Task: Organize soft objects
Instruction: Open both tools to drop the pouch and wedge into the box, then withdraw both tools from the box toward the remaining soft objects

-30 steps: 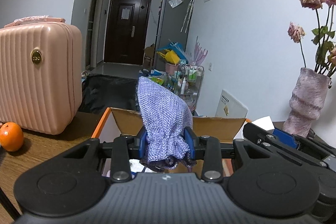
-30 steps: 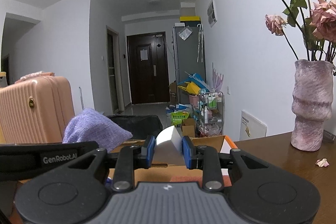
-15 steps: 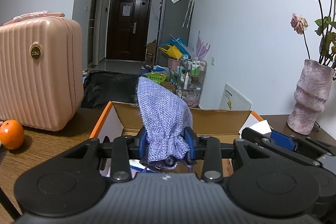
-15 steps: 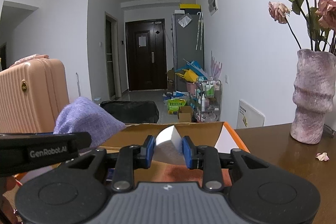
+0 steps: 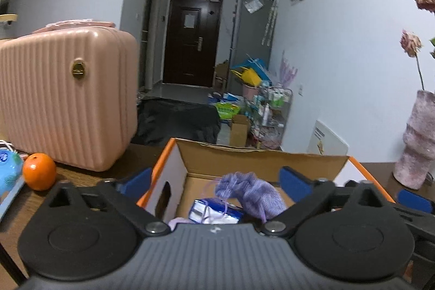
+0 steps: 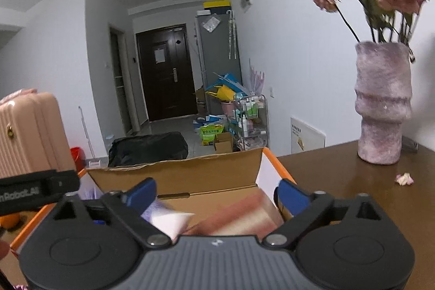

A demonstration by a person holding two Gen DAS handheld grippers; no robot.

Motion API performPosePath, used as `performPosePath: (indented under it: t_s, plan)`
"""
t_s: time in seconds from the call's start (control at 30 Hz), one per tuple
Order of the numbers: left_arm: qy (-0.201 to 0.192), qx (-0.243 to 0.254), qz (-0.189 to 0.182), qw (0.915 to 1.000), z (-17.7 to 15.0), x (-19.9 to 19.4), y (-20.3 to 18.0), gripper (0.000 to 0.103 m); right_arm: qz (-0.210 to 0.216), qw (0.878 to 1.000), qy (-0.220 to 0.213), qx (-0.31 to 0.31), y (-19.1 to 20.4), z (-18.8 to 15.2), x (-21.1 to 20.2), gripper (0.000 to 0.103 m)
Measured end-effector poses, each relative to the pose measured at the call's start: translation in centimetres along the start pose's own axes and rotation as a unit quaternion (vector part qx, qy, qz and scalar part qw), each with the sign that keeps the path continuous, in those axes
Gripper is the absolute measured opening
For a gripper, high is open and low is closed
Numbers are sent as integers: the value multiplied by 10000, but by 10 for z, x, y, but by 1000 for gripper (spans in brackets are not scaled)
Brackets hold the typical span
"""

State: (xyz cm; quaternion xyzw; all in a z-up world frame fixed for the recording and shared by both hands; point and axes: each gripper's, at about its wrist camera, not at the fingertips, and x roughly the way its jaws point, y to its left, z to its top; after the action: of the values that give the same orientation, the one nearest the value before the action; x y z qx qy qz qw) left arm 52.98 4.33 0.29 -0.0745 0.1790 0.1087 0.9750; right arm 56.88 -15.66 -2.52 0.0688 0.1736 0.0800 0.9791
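Both grippers, left and right, opening over the cardboard box; blurred white sponge partly hidden, purple pouch inside.

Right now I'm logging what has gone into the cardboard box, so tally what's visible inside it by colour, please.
Purple: 1, the drawstring pouch
Blue: 1, the packet
White: 1, the blurred wedge
Reddish-brown: 1, the blurred flat item
Total: 4 visible in the cardboard box; more may lie hidden behind the grippers.
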Motion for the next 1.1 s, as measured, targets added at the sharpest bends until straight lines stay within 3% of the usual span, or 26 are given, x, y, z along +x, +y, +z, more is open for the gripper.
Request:
performPosePath:
  t_s: [0.6, 1.1]
  plan:
    - [-51, -79, 219, 9997, 0, -11, 4, 103, -53, 10000, -32, 76, -3, -3, -13, 103]
    - [-72, -128, 151, 9998, -8, -45, 16, 103, 38, 9999, -124, -62, -2, -15, -54, 103]
